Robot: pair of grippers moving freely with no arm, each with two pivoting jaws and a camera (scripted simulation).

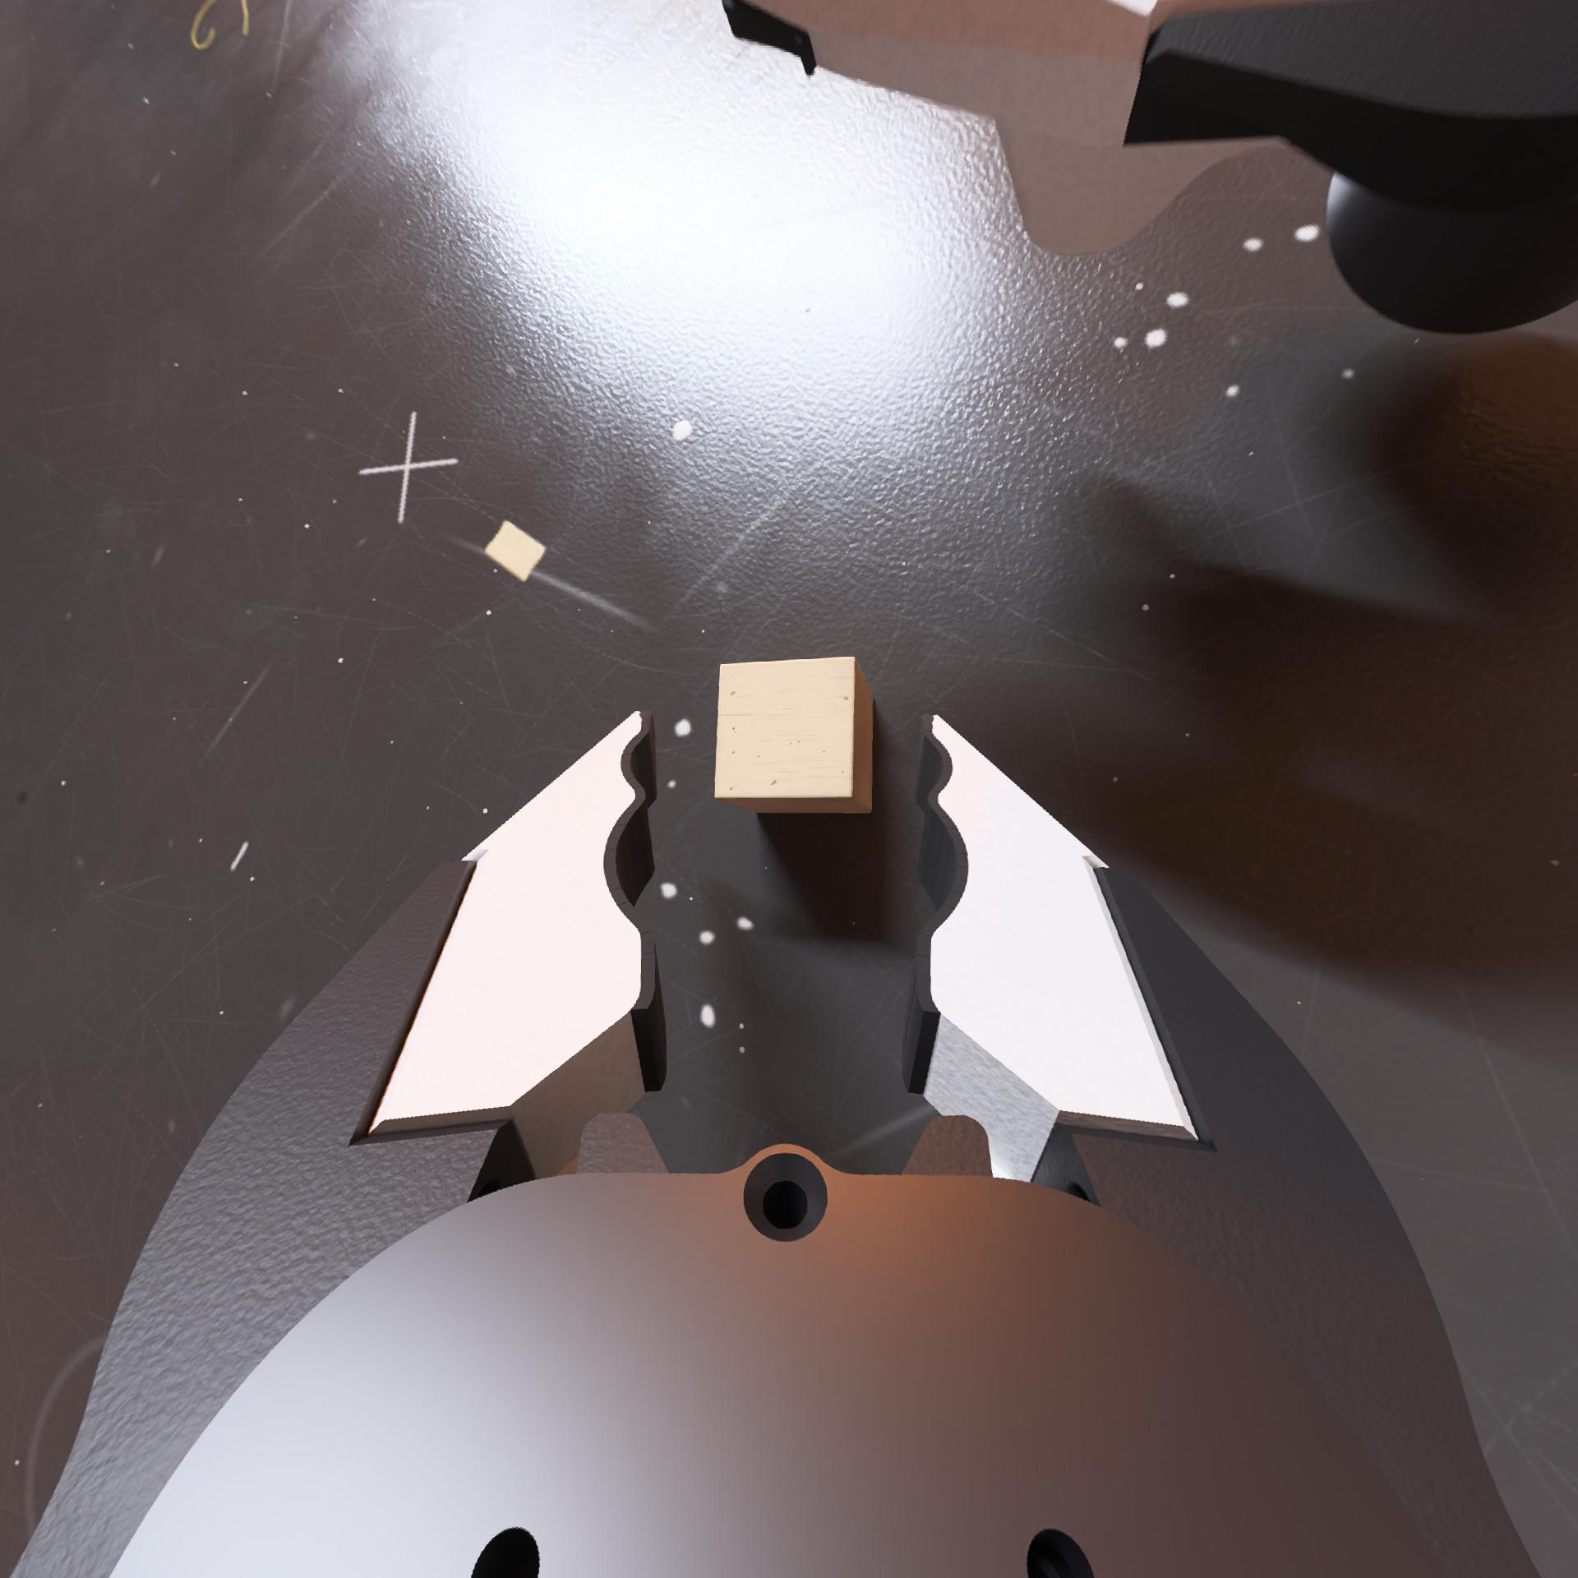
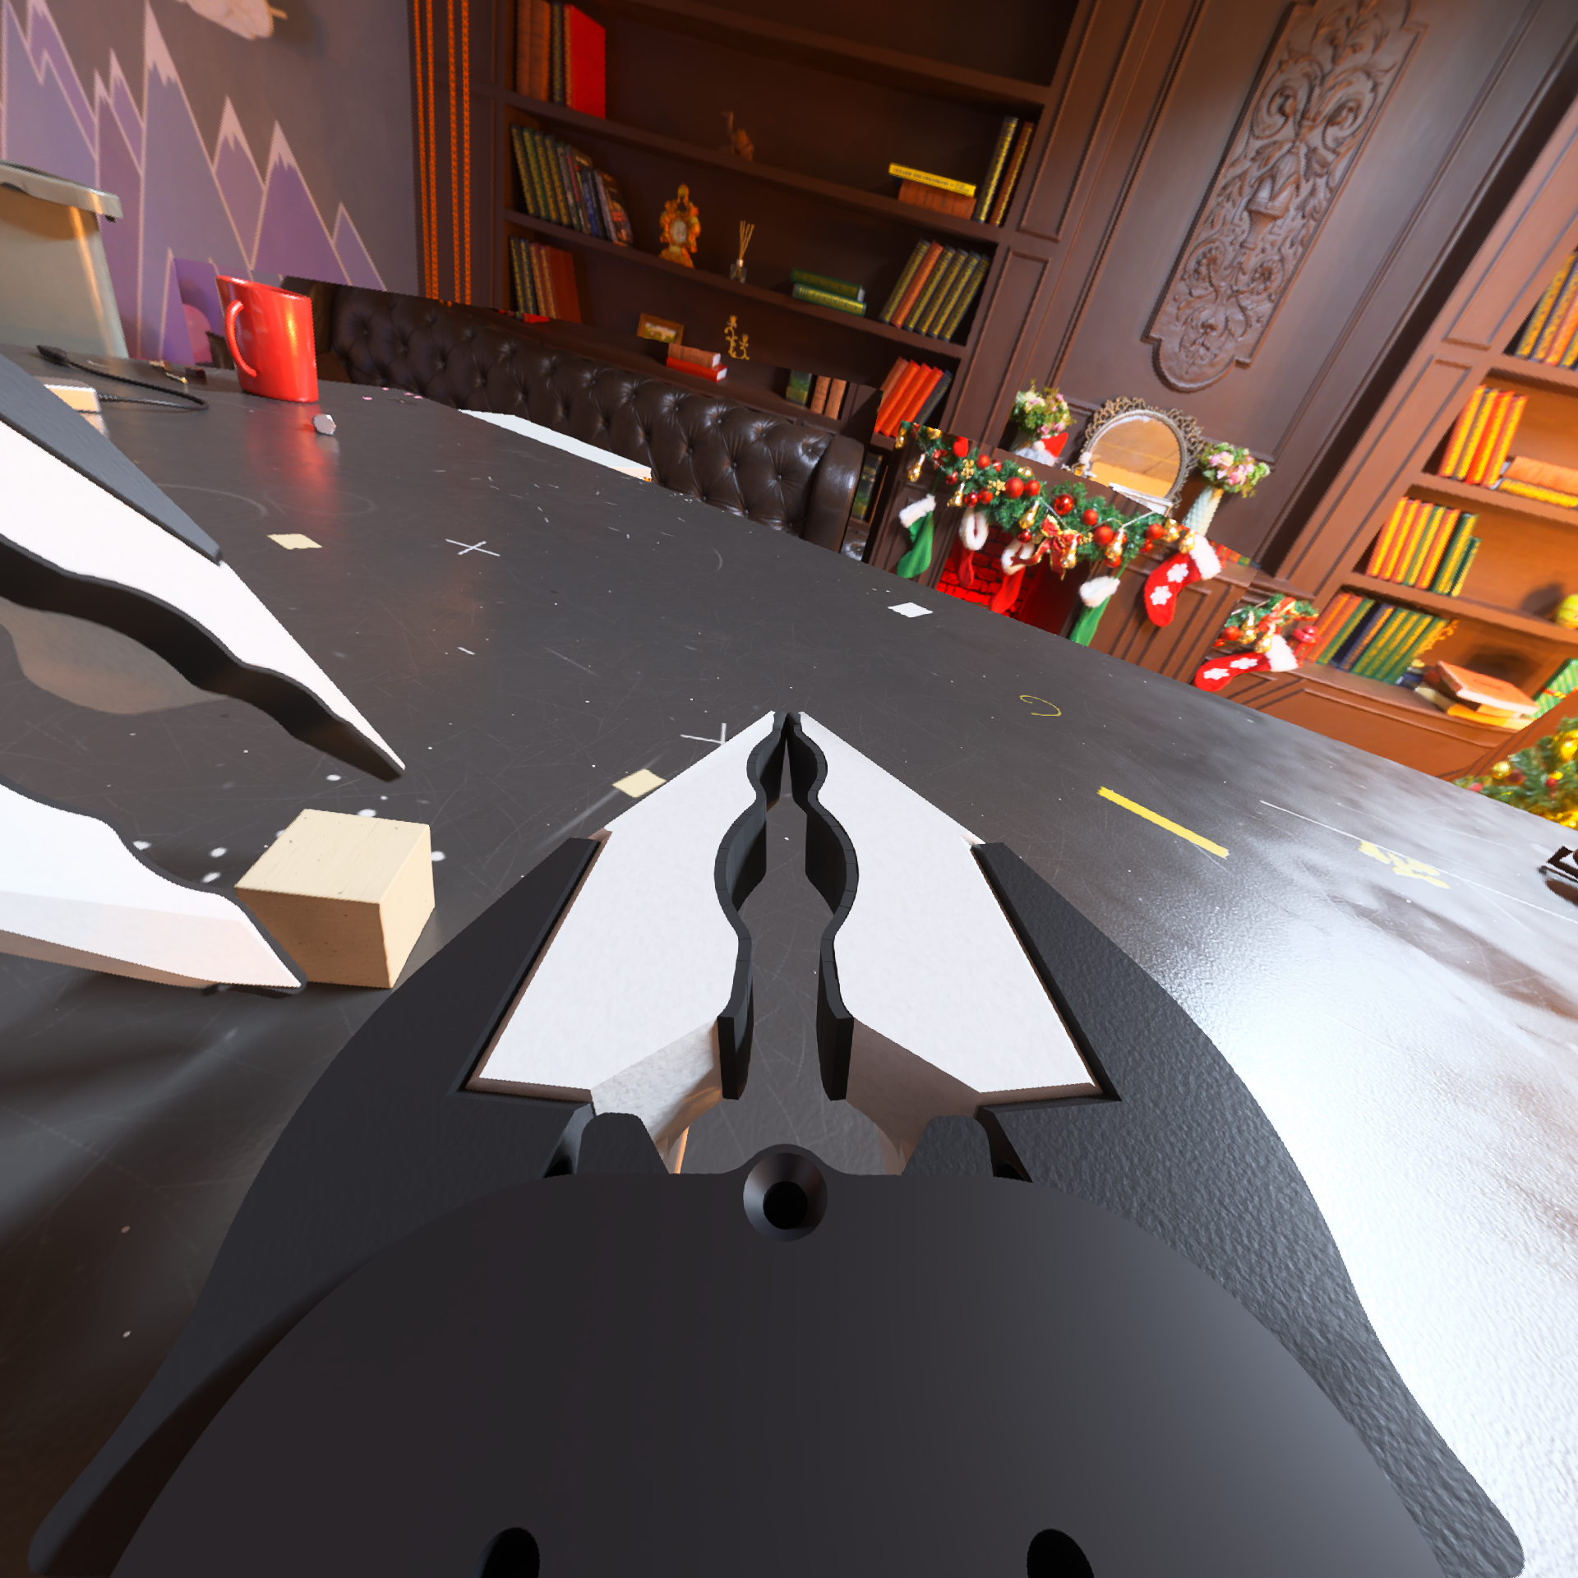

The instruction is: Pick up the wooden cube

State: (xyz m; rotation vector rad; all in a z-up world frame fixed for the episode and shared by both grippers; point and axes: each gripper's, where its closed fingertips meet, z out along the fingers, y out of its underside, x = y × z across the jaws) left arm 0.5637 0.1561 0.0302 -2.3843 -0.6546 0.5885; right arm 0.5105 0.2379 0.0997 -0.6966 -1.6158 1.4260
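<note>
A pale wooden cube (image 1: 790, 734) rests on the dark scratched table (image 1: 341, 768). My left gripper (image 1: 786, 726) is open, and the cube sits between its two fingertips without touching either. In the right wrist view the cube (image 2: 341, 897) lies at the lower left, with the left gripper's white fingers (image 2: 171, 598) on either side of it. My right gripper (image 2: 786, 721) is shut and empty, low over the table just right of the cube. Its dark body shows at the top right of the left wrist view (image 1: 1409, 128).
A red mug (image 2: 271, 337) and a black cable (image 2: 128, 384) sit at the table's far left corner. Small tape patches (image 1: 515, 551) and chalk crosses (image 1: 408, 467) mark the tabletop. A leather sofa (image 2: 598, 410), bookshelves and a decorated fireplace stand beyond the table edge.
</note>
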